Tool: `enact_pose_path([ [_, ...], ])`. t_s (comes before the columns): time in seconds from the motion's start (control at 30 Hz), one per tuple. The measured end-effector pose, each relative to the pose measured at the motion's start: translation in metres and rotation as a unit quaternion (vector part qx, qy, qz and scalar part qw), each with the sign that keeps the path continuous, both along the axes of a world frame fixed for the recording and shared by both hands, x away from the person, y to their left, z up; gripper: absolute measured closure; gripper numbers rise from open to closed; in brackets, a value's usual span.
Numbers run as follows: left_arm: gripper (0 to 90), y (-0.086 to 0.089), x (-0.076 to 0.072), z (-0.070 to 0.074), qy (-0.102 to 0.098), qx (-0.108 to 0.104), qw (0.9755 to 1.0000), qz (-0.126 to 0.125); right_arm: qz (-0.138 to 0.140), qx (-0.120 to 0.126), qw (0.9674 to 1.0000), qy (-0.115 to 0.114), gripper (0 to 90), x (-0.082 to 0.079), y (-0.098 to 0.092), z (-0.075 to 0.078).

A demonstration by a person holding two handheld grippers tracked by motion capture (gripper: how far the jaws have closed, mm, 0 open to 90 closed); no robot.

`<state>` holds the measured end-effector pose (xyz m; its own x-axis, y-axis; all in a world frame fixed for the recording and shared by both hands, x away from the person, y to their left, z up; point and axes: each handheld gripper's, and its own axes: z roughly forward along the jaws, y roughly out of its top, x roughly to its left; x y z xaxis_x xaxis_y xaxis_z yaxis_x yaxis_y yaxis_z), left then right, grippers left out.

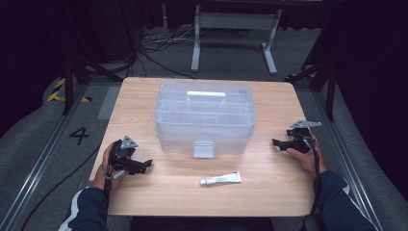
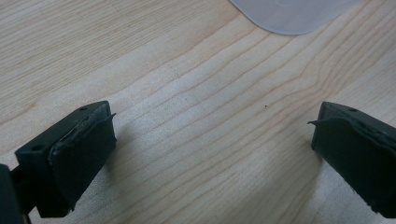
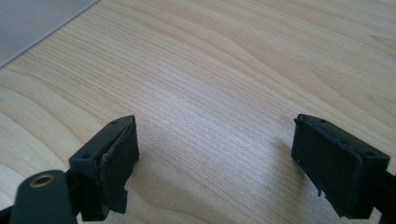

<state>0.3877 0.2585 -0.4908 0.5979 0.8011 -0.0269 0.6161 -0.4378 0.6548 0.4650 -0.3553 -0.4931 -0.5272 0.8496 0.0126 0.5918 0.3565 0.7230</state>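
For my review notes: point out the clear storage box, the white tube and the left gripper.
clear storage box (image 1: pixel 204 115), high view, lid top.
white tube (image 1: pixel 222 179), high view, middle of body.
left gripper (image 1: pixel 144 164), high view, between its open jaws.

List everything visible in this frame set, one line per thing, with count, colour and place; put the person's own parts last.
box: 1, clear plastic with a white handle and front latch, lid on, table centre.
tube: 1, white, lying flat on the table in front of the box.
table: 1, light wood.
frame: 1, white metal, on the floor beyond the table.
cables: several, dark, on the floor beyond the table.
left gripper: 1, black, jaws open over bare wood, left of the box.
right gripper: 1, black, jaws open over bare wood, right of the box.
sleeves: 2, dark blue, bottom corners.
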Motion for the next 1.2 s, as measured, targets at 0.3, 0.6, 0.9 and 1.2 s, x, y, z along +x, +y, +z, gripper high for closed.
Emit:
enact_pose_path([
  [0.3,0.2,0.001,-0.001,0.0,0.0,0.0,1.0,-0.003,0.002,0.0,1.0,0.0,15.3,-0.001,-0.001,0.0],
  [0.6,0.0,0.003,0.001,0.0,0.001,0.0,0.9998,-0.019,-0.001,-0.007,0.9999,0.016,16.1,-0.003,-0.002,0.003],
  [0.9,0.0,0.003,0.002,0.0,0.0,0.003,0.9998,-0.02,0.012,0.02,0.9997,-0.003,23.4,-0.016,-0.005,0.023],
  [1.2,0.4,0.002,-0.001,0.0,0.001,0.0,0.9999,-0.01,0.064,0.021,0.9968,-0.044,25.2,-0.032,0.015,0.049],
])
